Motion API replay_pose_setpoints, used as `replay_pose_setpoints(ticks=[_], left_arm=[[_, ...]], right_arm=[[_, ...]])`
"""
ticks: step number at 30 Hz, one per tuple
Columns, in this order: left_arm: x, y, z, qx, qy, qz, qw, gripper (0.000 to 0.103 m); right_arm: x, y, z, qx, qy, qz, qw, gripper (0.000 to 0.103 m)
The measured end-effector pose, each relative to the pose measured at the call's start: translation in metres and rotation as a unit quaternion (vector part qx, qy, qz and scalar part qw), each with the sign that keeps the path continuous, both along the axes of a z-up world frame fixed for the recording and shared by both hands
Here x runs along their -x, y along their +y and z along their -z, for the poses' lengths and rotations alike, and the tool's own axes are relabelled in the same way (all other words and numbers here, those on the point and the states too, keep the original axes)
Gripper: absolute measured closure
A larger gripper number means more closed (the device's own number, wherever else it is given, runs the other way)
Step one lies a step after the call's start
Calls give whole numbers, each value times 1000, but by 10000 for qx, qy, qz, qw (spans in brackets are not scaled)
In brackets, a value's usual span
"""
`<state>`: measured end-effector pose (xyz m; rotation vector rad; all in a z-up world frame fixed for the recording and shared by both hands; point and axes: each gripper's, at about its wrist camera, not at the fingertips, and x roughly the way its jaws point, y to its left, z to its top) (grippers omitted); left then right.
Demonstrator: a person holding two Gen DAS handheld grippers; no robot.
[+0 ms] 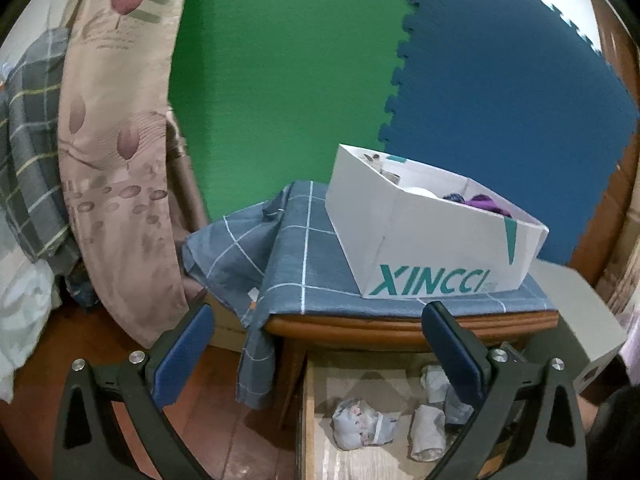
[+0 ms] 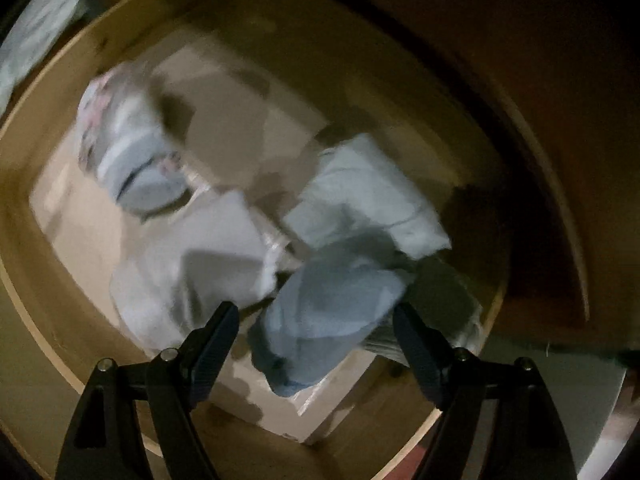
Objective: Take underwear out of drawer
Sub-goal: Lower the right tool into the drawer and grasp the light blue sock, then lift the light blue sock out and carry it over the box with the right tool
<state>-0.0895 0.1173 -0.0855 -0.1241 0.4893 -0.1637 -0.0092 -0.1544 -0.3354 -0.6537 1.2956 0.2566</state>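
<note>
A wooden nightstand point(image 1: 400, 326) is standing on a brown floor before green and blue foam mats point(image 1: 500, 80), wearing a checked cloth point(image 1: 304, 264) under a white box point(image 1: 432, 240), its drawer point(image 2: 52, 288) pulled open. Rolled underwear is lying on the drawer bottom — a blue roll point(image 2: 328, 312) is sitting between the wide-open, empty fingers of the right gripper point(image 2: 316, 332), its long axis running diagonally from lower left to upper right. The left gripper point(image 1: 320, 340) is hanging open and empty before the nightstand.
</note>
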Motion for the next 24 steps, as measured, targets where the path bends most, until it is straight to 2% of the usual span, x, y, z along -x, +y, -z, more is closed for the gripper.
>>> replay_pose_setpoints(ticks=[2,3,4,6,10,15,18,24], left_arm=[[0,-5,2,-116,-1,31,9999,1],[0,-7,3,-181,9,41,9998,1],[0,-8,4,-223,21,42,9997,1],[-1,-9,6,-260,49,27,9996,1],[-5,-10,9,-275,73,-17,9996,1],[-6,-15,12,-376,82,38,9993,1],[-8,-20,17,-485,132,45,9987,1],[-8,-28,24,-706,123,40,9974,1]], right_arm=[[3,6,6,361,-93,-234,9990,62],[4,5,9,337,-46,-210,9992,64],[4,2,8,211,-37,-156,9996,76],[3,-6,-2,-97,-149,-8,9998,78],[29,-18,-17,-245,-393,-21,9989,79],[66,-35,-69,-876,-960,290,9911,79],[85,-42,-107,-1266,-1385,444,9812,79],[105,-59,-190,-1898,-2278,782,9518,79]])
